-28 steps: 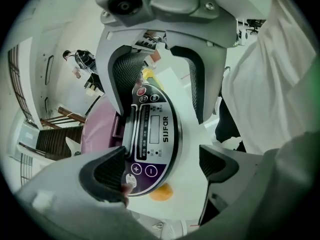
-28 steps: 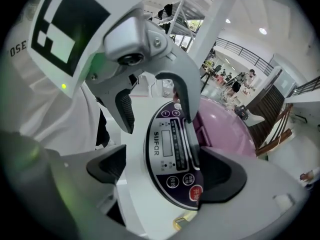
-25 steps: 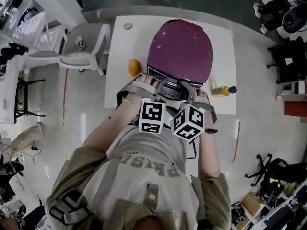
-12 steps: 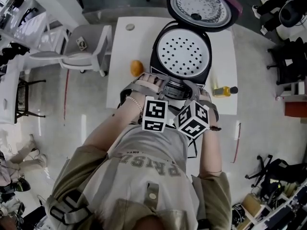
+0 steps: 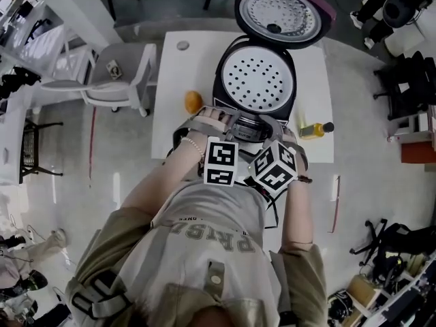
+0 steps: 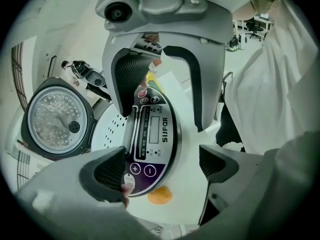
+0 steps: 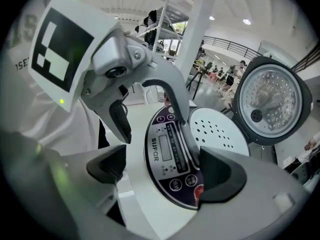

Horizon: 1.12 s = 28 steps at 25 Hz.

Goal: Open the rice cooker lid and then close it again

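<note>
**On the table: cooker open, both grippers slack**

On the white table, an orange sits left of the cooker. The lid stands up at the back, swung open. Left gripper and right gripper hang over the front panel, jaws spread, clamping nothing. A bottle lies to the right.

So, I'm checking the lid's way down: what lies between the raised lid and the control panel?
The white perforated tray lies there, between the lid and the control panel. The head view shows it best.
</note>
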Motion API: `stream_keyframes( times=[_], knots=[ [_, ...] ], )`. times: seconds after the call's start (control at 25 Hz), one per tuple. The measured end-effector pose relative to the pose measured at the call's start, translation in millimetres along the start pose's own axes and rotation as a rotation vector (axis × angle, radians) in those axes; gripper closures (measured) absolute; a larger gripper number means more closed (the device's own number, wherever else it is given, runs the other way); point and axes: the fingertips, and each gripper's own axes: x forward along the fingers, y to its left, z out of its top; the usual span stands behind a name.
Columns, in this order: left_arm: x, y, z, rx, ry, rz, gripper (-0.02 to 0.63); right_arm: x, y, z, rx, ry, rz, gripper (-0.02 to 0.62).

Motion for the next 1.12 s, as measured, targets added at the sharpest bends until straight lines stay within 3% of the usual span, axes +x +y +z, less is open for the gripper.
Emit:
stream_keyframes(
  times=[0.44, 0.96, 1.12],
  knots=[
    [0, 0, 2, 0.005, -0.054, -0.049, 0.133, 0, -2, 1, 0.042, -0.049, 0.017, 0.158],
    [-14, 18, 8, -0.140, -0.201, -0.142, 0.140, -12, -14, 9, 0.094, -0.230, 0.052, 0.158],
    [-29, 30, 15, -0.233, -0.284, -0.146, 0.140, -27, -26, 18, 0.149, -0.376, 0.014, 0.158]
  ],
)
